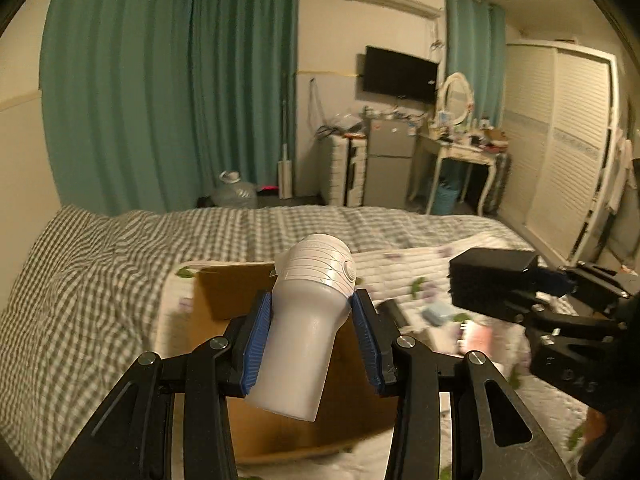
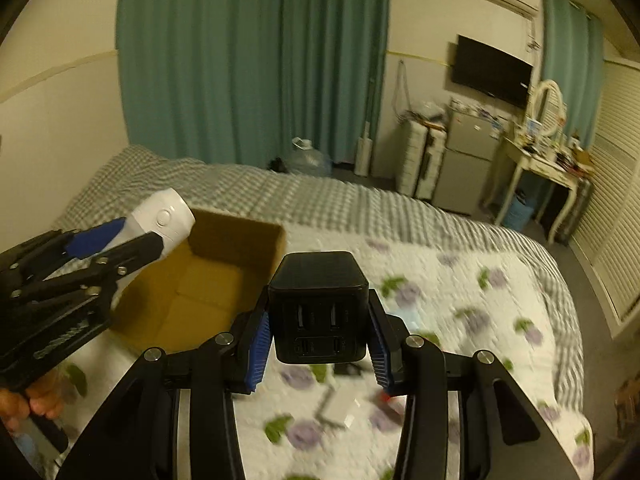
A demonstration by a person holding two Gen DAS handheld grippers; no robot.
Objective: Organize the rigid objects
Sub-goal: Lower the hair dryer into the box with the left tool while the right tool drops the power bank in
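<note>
With the left hand-held gripper [image 1: 312, 340] pinching the white bottle [image 1: 306, 328] above the cardboard box [image 1: 224, 292] and the right hand-held gripper [image 2: 318, 342] clamping the black charger [image 2: 319, 308] just beside the box, lower each well inside before letting go, probably one at a time.

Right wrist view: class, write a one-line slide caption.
Right gripper holds a black charger above the floral bedspread, beside an open cardboard box.
</note>
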